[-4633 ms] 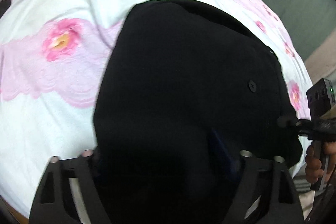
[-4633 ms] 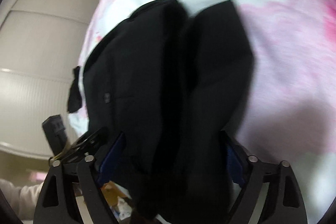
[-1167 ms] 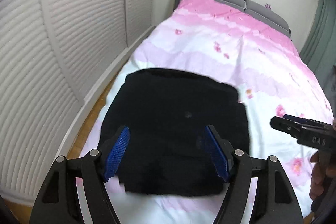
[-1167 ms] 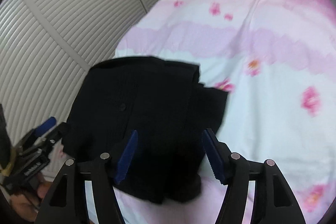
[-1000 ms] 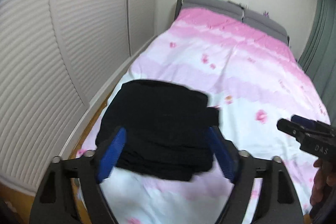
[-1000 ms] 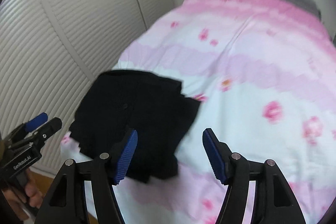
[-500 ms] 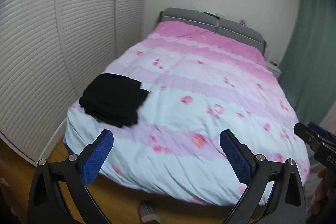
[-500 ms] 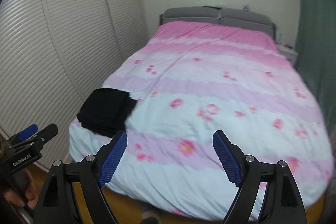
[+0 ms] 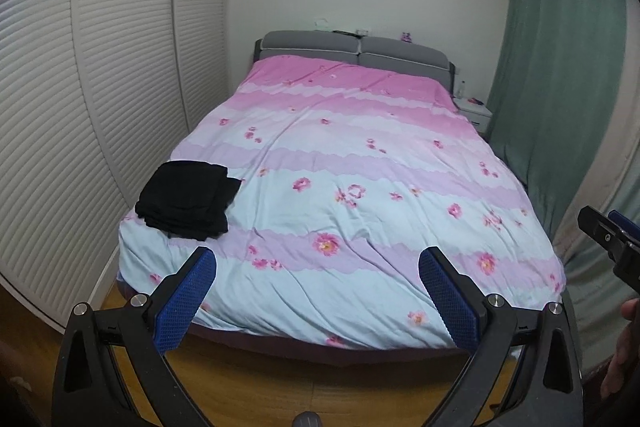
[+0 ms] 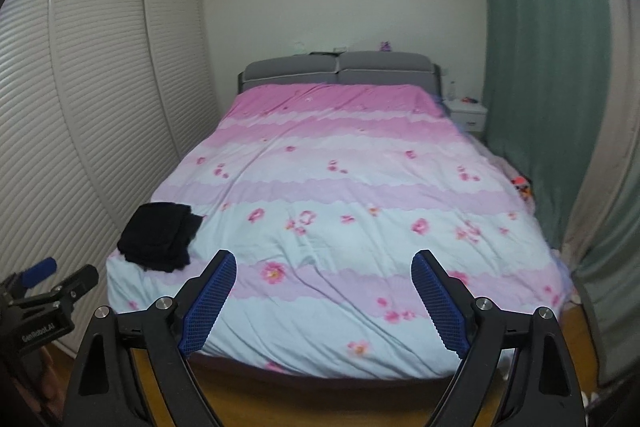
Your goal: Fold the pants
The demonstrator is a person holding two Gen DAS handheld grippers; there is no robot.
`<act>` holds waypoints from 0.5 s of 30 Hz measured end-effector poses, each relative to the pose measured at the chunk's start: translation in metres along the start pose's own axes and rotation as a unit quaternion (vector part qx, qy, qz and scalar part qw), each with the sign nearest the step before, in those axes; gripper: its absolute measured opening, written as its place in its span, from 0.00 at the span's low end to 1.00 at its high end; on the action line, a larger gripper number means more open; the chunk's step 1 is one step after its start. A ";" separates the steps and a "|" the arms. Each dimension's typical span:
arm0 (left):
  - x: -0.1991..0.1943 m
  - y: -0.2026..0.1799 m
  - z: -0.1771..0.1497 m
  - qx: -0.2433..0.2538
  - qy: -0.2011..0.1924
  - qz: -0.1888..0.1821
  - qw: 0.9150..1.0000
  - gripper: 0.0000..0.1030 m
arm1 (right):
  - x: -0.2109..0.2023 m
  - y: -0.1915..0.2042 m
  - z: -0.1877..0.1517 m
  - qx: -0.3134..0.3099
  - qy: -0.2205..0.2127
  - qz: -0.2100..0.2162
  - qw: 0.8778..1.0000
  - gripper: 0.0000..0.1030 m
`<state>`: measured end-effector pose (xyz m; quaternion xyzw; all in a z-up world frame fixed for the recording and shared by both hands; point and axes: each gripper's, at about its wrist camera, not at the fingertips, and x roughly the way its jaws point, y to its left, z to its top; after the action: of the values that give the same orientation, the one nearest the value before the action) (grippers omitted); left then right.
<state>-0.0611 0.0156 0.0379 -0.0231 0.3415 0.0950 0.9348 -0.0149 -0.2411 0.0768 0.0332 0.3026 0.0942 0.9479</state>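
Note:
The black pants (image 9: 187, 199) lie folded in a compact stack on the near left corner of the bed (image 9: 360, 211). They also show in the right wrist view (image 10: 159, 237). My left gripper (image 9: 316, 259) is open and empty, held well back from the foot of the bed. My right gripper (image 10: 322, 261) is open and empty too, also back from the bed. Each gripper shows at the edge of the other's view: the right one (image 9: 608, 231) and the left one (image 10: 52, 279).
White louvred wardrobe doors (image 9: 80, 107) run along the left of the bed. A green curtain (image 9: 556, 87) and a white nightstand (image 9: 474, 111) stand at the right. A grey headboard (image 9: 356, 53) is at the far end. Wooden floor (image 9: 320, 383) lies below.
Both grippers let go of the pants and pulled far back from the bed. The folded pants stay at the bed's left corner and the jaws have opened wider.

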 end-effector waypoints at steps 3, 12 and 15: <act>-0.013 0.001 -0.002 0.004 0.000 -0.009 1.000 1.00 | -0.020 0.002 -0.009 -0.002 -0.005 -0.013 1.000 0.87; -0.037 -0.004 -0.015 0.039 -0.027 -0.020 0.999 1.00 | -0.066 0.006 -0.025 0.002 -0.025 -0.035 0.999 0.87; -0.041 -0.008 -0.014 0.045 -0.039 -0.025 0.998 1.00 | -0.072 0.010 -0.027 -0.003 -0.023 -0.040 0.999 0.87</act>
<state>-0.0995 0.0000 0.0534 0.0146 0.3083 0.0569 0.9495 -0.0891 -0.2457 0.0968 0.0199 0.2818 0.0565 0.9576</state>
